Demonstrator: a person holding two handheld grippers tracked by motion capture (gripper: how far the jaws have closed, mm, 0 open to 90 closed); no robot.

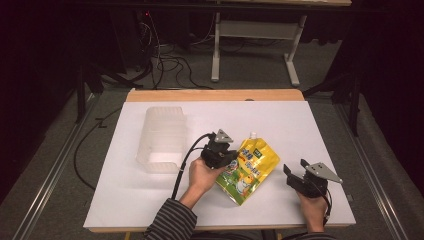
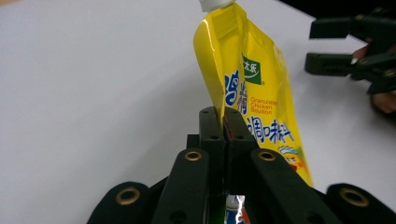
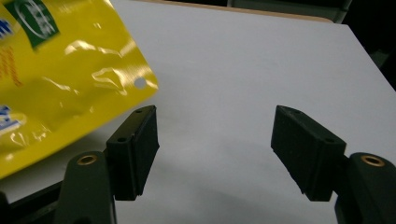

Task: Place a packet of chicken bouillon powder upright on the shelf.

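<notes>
So there's a big white tabletop [image 1: 150, 200] with a wooden edge, grey carpet and cables beyond it at the top of the frame. A clear ribbed plastic bin [image 1: 161, 140] lies left of centre. The shiny yellow stand-up pouch of chicken bouillon [image 1: 250, 170] sits centre-right, long axis slanting, white spout toward the upper right, bottom toward the lower left. Left gripper [image 1: 226, 156] is clamped tight on the pouch's left edge. Right gripper [image 1: 291, 172], lower right, has its jaws wide apart, holding nothing.
</notes>
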